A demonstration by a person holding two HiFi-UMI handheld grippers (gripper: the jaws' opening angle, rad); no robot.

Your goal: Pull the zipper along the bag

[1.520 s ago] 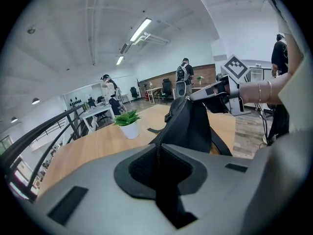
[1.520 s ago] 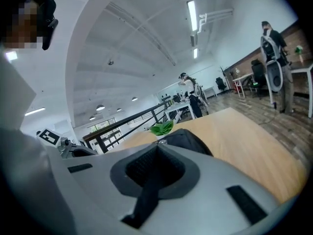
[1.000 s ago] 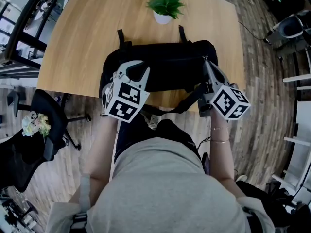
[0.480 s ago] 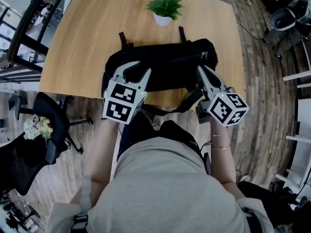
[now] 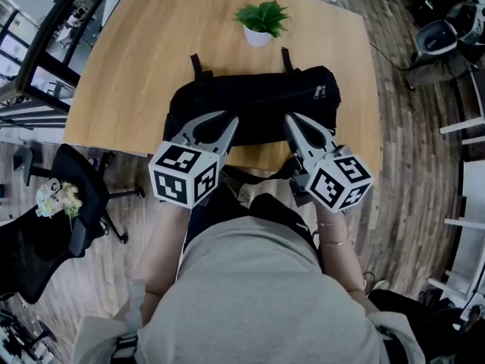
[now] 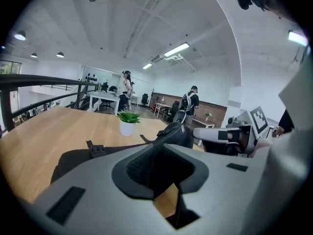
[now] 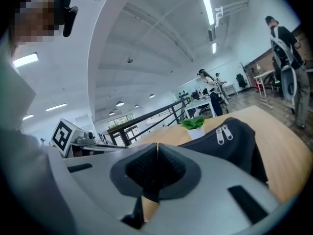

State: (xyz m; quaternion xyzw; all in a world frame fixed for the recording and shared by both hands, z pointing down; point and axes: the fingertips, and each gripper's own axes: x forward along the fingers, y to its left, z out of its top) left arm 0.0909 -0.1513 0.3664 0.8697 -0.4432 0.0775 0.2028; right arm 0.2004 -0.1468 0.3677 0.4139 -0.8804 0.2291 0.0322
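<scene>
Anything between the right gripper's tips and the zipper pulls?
Only the bag's own black fabric lies between the right gripper and the zipper pulls, as the head view shows.

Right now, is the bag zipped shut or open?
Shut, it seems: both zipper pulls sit together at the bag's right end, no gap showing along the top.

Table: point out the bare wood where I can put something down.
Free: the wide stretch of table left of the bag and potted plant; a narrower strip right of the bag. Crowded: the near edge, where the left tool and right tool hang by the bag.
</scene>
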